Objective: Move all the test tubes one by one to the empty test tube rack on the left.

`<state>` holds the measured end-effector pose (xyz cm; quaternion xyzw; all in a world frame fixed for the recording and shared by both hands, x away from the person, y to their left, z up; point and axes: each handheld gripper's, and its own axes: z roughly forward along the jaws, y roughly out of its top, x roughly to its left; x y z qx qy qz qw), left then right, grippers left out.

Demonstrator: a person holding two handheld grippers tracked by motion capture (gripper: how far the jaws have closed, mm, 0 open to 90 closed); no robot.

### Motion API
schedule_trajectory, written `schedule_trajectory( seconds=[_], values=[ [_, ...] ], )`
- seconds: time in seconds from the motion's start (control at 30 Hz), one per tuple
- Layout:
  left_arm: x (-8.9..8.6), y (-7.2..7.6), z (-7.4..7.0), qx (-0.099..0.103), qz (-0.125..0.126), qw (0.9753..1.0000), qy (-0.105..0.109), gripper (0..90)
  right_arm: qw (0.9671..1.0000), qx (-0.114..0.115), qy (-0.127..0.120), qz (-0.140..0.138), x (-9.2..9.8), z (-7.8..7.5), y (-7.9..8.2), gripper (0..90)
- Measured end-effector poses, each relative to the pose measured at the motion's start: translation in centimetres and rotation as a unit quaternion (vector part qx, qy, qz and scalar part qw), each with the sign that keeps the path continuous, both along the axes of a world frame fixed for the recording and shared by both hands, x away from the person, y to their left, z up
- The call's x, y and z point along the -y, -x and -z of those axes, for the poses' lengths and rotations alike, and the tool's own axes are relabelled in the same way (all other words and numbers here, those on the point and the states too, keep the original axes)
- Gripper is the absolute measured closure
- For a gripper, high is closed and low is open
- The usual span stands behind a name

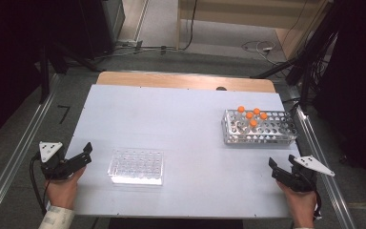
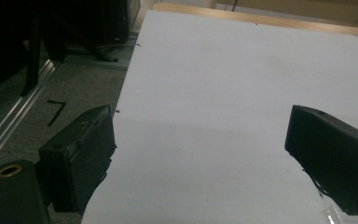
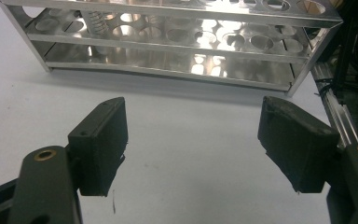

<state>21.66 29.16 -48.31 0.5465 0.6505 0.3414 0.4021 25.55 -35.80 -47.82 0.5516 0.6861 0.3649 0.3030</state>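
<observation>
Nearest, at the left edge of the tabletop [image 1: 181, 102]: left hand-held gripper [image 1: 86, 152], jaws wide apart, nothing between them, just beside the clear well plate [image 1: 136, 167] lying flat near the front edge. At the right front corner: right hand-held gripper [image 1: 275, 169], jaws likewise spread and empty, aimed up toward the metal tube rack [image 1: 259, 128], which stands well apart from the plate, far right of the tabletop.

Risks, judged from this layout: a low sweep of the left gripper could shove the light plate across the smooth surface, or off the near edge, given how close both sit to it. A reach into the rack at a slant could clip neighbouring orange-capped tubes [image 1: 250, 117], clustered tightly at the rack's left end, and tip or lift the whole rack. Trailing cables could snag on the side rail.

Hard to make out: plate wells, too glossy to tell filled from empty. Plate cut down to a sliver at the lower right corner of the left gripper view. Tube caps cropped off in the right gripper view, leaving the rack [image 3: 168, 46] and perhaps one ribbed tube body behind its holes. Tube contents unreadable from above.
</observation>
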Motion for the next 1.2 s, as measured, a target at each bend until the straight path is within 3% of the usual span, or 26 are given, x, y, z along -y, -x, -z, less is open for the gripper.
schedule_trajectory(
  seconds=[1.2],
  values=[
    [0.6, -0.2, 0.0, 0.001, 0.008, 0.9999, -0.009, 8.5, 0.9994, 0.017, -0.022, -0.023, -1.7, -1.5, -1.6, 23.5]
  ],
)
